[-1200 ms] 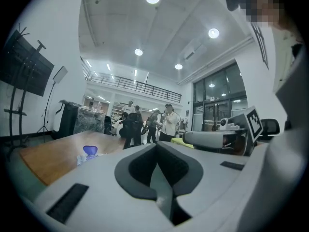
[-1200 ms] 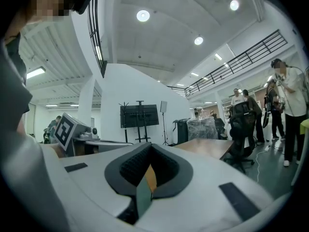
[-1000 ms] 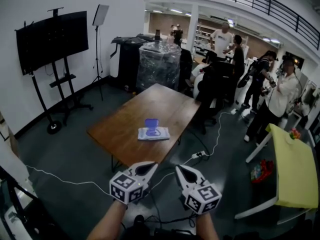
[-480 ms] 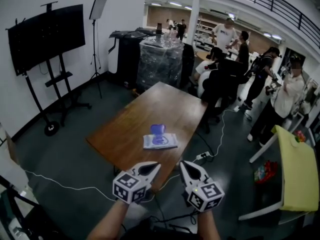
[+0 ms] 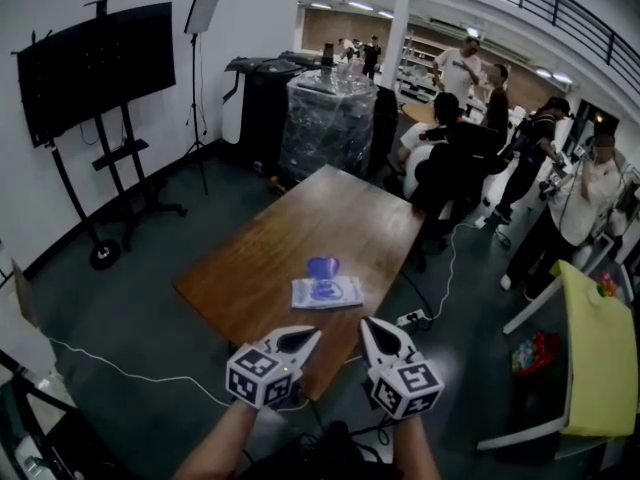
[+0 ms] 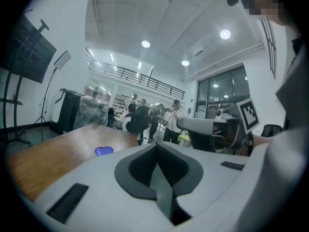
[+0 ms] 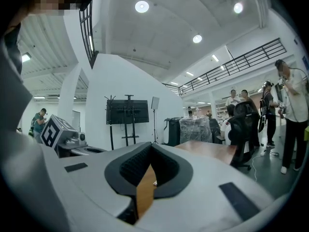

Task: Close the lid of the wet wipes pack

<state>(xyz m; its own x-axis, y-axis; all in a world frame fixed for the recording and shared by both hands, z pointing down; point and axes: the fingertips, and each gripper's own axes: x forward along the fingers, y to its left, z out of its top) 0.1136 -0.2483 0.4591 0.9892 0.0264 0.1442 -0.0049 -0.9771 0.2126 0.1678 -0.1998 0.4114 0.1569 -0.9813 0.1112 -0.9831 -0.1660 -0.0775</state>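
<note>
The wet wipes pack [image 5: 327, 293] lies flat on the brown table [image 5: 270, 258], towards its near right edge. Its purple lid [image 5: 322, 267] stands up open at the far side of the pack. The lid [image 6: 104, 151] also shows as a small purple shape in the left gripper view. My left gripper [image 5: 303, 337] and right gripper [image 5: 372, 328] hang side by side just short of the table's near corner, both shut and empty. In their own views the left gripper's jaws [image 6: 157, 146] and the right gripper's jaws [image 7: 149, 149] stand closed, pointing across the table.
Several people stand and sit beyond the table's far right end, by a dark office chair [image 5: 450, 158]. A yellow table [image 5: 595, 358] is at the right. A TV on a stand [image 5: 95, 68] and a wrapped pallet [image 5: 330, 123] stand at the back. Cables and a power strip [image 5: 412, 318] lie on the floor.
Both grippers and the head have come forward towards the table. The pack now sits closer and lower in the head view. The jaws stayed shut.
</note>
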